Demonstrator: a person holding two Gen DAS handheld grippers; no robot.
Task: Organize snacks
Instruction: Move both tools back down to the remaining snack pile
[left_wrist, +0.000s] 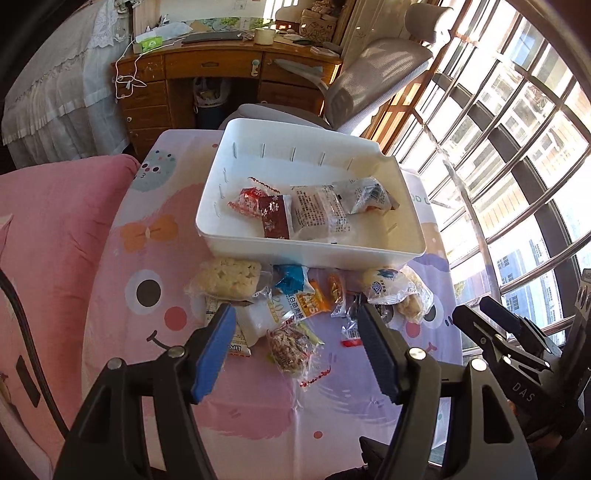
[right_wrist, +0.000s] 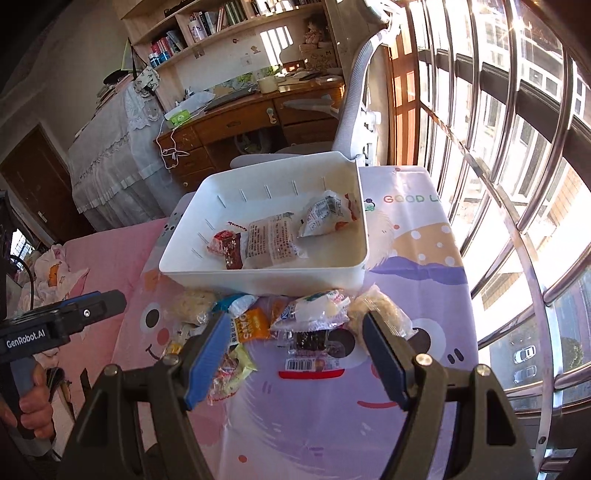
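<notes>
While both grippers (left_wrist: 297, 345) (right_wrist: 293, 352) gape empty, snack pile (left_wrist: 295, 306) overlapping, labels unreadable, bin (left_wrist: 236, 236) part-filled.

My white rectangular plastic bin (left_wrist: 369, 254) sits upright on the tabletop, holding four wrapped snacks (left_wrist: 317, 216) lying flat along its floor. Just before its near wall, a loose heap of crinkly packets (left_wrist: 295, 306) sprawls, some overlapping.
</notes>
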